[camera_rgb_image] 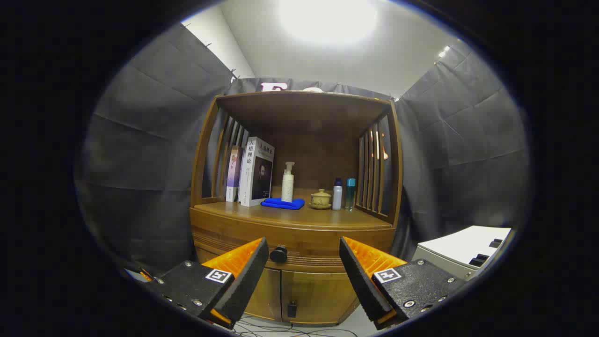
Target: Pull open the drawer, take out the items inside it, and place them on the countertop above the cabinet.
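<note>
the gripper (pixel 304 262), fingers spread wide and holding nothing, lines up on the dark knob (pixel 278 254) of the closed drawer (pixel 299 245) below the countertop (pixel 290 216), seemingly ready to pull it open

The gripper (pixel 304 252) hangs wide open in front of the wooden cabinet (pixel 295 234), its fingers apart, touching nothing. The closed drawer's dark knob (pixel 279 254) sits just beyond them, nearer the left finger. On the countertop (pixel 299 216) above the knob stand books (pixel 255 171), a pump bottle (pixel 288 182), a blue cloth (pixel 283 203), a lidded cup (pixel 321 198) and two small bottles (pixel 343 194).
</note>
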`<action>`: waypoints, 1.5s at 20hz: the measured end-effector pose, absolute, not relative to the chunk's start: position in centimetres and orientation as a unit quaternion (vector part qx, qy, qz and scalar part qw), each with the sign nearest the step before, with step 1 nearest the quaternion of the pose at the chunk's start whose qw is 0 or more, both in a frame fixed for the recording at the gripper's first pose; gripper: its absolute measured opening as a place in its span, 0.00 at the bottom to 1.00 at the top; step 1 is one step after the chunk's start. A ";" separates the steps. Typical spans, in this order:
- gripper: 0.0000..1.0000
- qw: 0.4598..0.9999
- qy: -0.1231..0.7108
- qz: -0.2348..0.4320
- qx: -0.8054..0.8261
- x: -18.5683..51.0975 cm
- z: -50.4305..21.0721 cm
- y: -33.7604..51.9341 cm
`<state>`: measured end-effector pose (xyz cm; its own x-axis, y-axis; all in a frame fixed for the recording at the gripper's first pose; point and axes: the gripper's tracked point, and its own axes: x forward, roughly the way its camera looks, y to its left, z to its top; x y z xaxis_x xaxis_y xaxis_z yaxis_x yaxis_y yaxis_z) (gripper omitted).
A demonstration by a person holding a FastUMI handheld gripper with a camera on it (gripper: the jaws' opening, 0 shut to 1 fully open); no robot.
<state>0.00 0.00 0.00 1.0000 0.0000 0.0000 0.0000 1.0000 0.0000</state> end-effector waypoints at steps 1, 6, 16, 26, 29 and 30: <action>0.95 1.000 0.000 0.000 0.000 0.0 -0.1 -0.1; 0.94 1.000 0.000 0.003 -0.001 0.1 0.0 0.2; 0.95 1.000 0.002 0.003 -0.001 0.2 0.0 0.1; 0.95 0.998 0.027 -0.030 0.040 4.4 -0.9 0.0; 0.95 0.997 0.034 -0.025 0.059 6.8 -2.1 1.1; 0.95 0.997 0.041 -0.019 0.062 7.6 -2.9 1.6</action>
